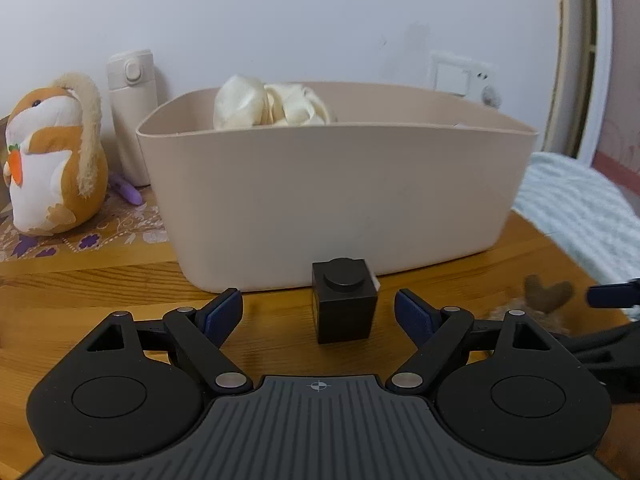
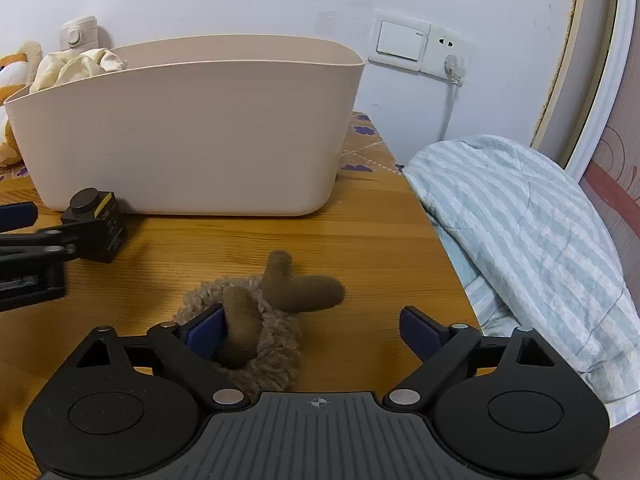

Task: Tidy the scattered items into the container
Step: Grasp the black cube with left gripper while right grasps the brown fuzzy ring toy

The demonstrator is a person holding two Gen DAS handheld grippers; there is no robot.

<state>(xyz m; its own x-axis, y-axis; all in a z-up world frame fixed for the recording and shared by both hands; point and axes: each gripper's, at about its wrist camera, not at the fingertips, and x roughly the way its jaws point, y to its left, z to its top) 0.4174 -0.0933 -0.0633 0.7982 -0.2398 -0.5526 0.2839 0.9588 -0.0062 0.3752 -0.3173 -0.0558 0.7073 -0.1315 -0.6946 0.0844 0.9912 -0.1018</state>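
My left gripper (image 1: 319, 312) sits low over the wooden table (image 1: 120, 284), jaws spread wide, with a small black cube (image 1: 345, 300) standing between the blue fingertips (image 1: 222, 314) and touching neither. The cube is matte, hard-edged, with a round raised stud on top; from the right wrist view it (image 2: 96, 224) shows a yellow strip on one side and small print I can't read. It stands just in front of the container (image 1: 336, 196), a smooth beige plastic tub with rounded corners and a thin rim. Cream crumpled cloth (image 1: 272, 104) pokes above the rim at the tub's back left; the rest of the inside is hidden by the wall.

My right gripper (image 2: 316, 334) is also wide open, jaws apart. A fuzzy brown plush toy (image 2: 256, 320) lies between them on the table: a curly, woolly body and smooth felt-like antlers, one forked piece (image 2: 304, 286) pointing away from me. The left blue pad (image 2: 206, 334) looks to be touching the toy, while the right pad stands clear. The toy's lower part is cut off by the gripper body, so I can't make out its full shape.

Left of the tub stand a beige flask (image 1: 130, 116) and an orange-and-white plush rabbit (image 1: 52, 156) holding a carrot, on a flowered mat (image 1: 100, 236). A striped pale-blue quilt (image 2: 532, 248) bulges at the table's right edge.
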